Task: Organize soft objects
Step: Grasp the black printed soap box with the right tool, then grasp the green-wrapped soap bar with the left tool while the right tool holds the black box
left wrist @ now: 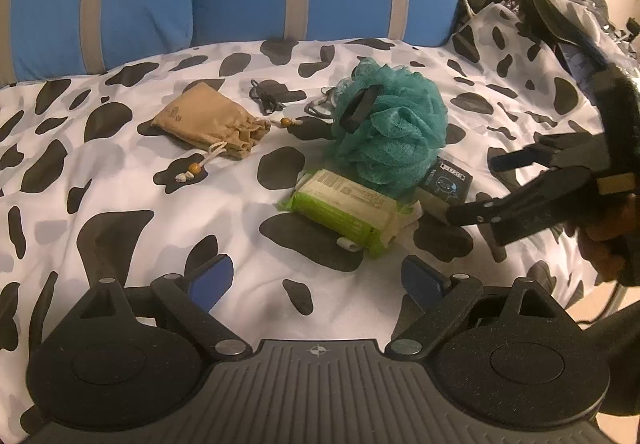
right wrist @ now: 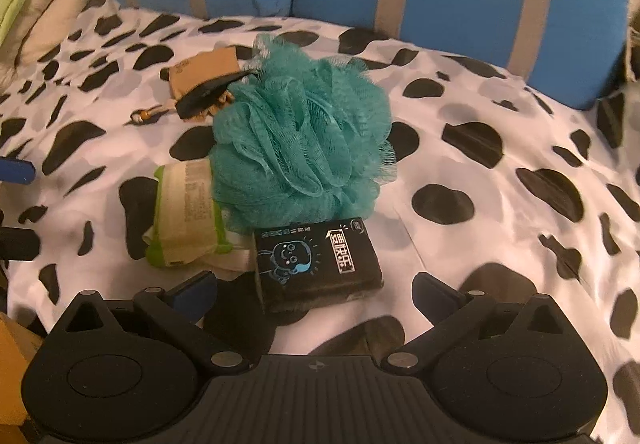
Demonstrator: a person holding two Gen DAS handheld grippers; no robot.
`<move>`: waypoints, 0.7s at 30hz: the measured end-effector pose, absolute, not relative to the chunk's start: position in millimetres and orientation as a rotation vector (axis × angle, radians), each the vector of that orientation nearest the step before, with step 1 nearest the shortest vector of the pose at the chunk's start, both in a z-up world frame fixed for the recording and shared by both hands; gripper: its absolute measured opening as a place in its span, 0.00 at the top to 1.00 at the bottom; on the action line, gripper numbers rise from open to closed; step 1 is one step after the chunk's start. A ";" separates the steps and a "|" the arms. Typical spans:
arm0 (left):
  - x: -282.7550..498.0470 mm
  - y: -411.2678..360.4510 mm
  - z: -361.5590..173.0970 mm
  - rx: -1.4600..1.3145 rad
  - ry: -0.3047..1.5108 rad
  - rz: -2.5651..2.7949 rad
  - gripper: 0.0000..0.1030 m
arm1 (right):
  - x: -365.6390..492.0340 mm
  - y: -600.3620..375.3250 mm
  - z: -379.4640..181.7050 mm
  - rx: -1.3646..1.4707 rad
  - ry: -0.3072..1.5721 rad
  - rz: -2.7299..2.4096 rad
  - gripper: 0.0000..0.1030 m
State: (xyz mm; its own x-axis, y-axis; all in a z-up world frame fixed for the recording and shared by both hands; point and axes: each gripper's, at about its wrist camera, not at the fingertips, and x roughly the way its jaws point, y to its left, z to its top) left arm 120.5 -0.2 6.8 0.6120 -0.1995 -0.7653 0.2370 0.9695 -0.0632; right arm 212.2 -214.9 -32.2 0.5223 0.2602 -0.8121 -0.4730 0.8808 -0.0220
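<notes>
A teal mesh bath pouf [left wrist: 394, 124] sits puffed on the bed. At its 7 o'clock lies a green tissue pack [left wrist: 344, 210], at 5 o'clock a black tissue pack [left wrist: 448, 180], both touching it. At 9 o'clock, apart, a tan drawstring pouch [left wrist: 212, 120] lies flat.

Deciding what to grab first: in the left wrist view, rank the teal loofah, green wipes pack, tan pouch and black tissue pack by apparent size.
1. Teal loofah
2. Green wipes pack and tan pouch, about alike
3. Black tissue pack, partly hidden

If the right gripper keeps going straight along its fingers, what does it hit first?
Most likely the black tissue pack, which lies just ahead between the open right gripper fingers. The teal bath pouf sits right behind it. Depth is hard to judge.
</notes>
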 end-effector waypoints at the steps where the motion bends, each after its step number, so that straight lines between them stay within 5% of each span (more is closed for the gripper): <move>1: 121.0 -0.4 6.6 0.050 0.877 -0.254 0.10 | 215.3 -214.7 -34.5 -0.256 0.927 0.449 0.01; 8: 124.8 -2.4 6.7 0.059 0.880 -0.268 0.10 | 235.8 -216.8 -45.6 -0.264 0.961 0.473 0.04; 15: 128.3 -2.7 6.4 0.050 0.883 -0.270 0.10 | 241.8 -215.6 -51.1 -0.272 0.995 0.511 0.26; 21: 129.8 -4.4 4.8 0.068 0.880 -0.266 0.10 | 241.0 -214.0 -49.2 -0.274 0.998 0.492 0.29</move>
State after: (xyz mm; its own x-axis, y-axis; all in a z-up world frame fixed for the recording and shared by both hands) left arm 129.8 -4.4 4.8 0.6067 -0.2024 -0.7687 0.2582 0.9648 -0.0503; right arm 241.0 -214.0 -49.2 0.4461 0.2687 -0.8537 -0.5136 0.8580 0.0017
